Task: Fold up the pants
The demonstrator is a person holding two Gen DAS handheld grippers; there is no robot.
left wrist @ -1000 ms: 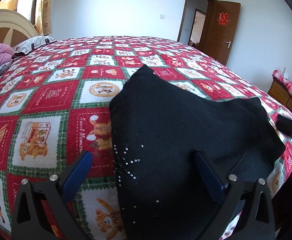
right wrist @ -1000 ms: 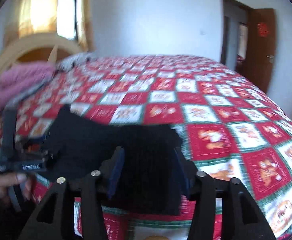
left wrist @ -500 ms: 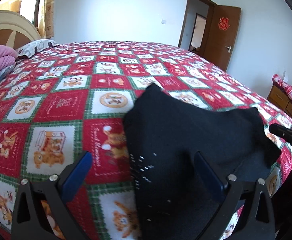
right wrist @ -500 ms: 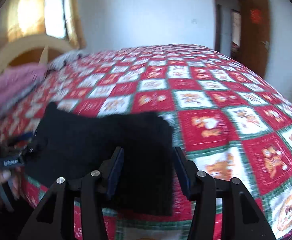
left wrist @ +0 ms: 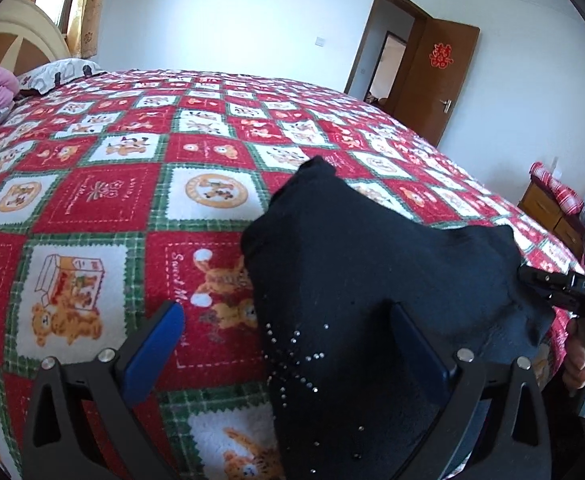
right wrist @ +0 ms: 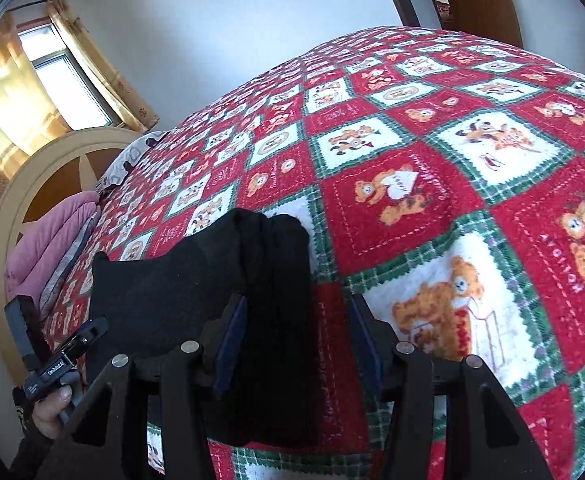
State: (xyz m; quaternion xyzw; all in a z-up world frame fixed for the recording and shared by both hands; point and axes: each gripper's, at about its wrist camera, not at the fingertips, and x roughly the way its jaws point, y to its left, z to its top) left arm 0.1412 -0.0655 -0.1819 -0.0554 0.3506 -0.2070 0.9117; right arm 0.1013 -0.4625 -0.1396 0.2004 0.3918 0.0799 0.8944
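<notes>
Black pants (left wrist: 364,280) with small rhinestones lie folded in a compact pile near the bed's front edge; they also show in the right wrist view (right wrist: 196,292). My left gripper (left wrist: 288,340) is open, hovering over the pile's near left part, holding nothing. My right gripper (right wrist: 298,340) is open above the pile's right end, holding nothing; its left finger is over the cloth. The right tool (left wrist: 564,288) shows at the pile's right side in the left wrist view.
The bed carries a red, green and white bear-patterned blanket (left wrist: 104,208). Pink folded bedding (right wrist: 48,248) and a pillow (left wrist: 56,76) lie by the wooden headboard (right wrist: 8,208). An open brown door (left wrist: 436,80) and a wooden nightstand (left wrist: 548,208) stand to the right.
The right gripper swung right and tilted, now over the pile's right end. The left wrist view shifted slightly; the pants stayed folded on the bed.
</notes>
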